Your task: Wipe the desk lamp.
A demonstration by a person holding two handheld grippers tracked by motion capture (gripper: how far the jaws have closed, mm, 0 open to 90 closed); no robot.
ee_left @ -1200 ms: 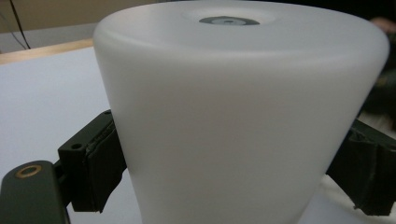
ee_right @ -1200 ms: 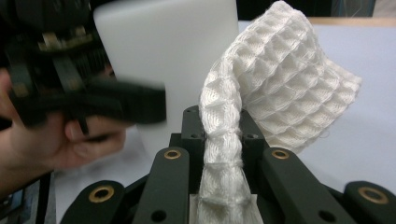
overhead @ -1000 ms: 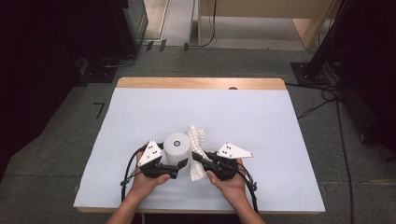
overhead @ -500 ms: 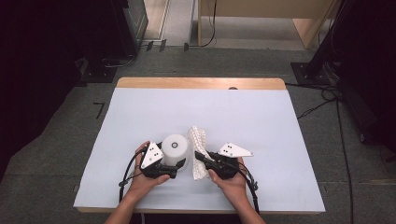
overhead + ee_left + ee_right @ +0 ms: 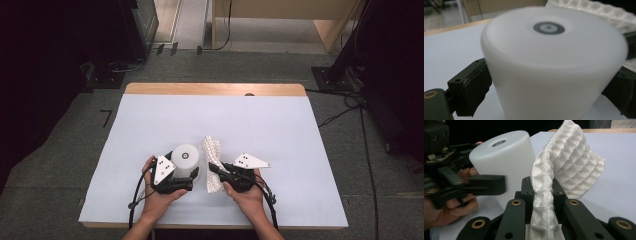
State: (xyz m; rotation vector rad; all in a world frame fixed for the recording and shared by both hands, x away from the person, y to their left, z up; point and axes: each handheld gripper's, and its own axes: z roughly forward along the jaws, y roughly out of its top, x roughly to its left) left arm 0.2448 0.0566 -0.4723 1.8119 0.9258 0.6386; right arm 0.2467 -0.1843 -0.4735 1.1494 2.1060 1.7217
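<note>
Waffle-weave cloth beside smooth white cylinder

Both hands enter from the frame's bottom centre. Left gripper fingers spread wide, clamping; right gripper fingers pinched nearly together.

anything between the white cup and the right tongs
Yes: the white waffle-weave cloth, pinched in the right tongs, stands between them and the white cup, which the left tongs clamp. The high view shows it.
</note>
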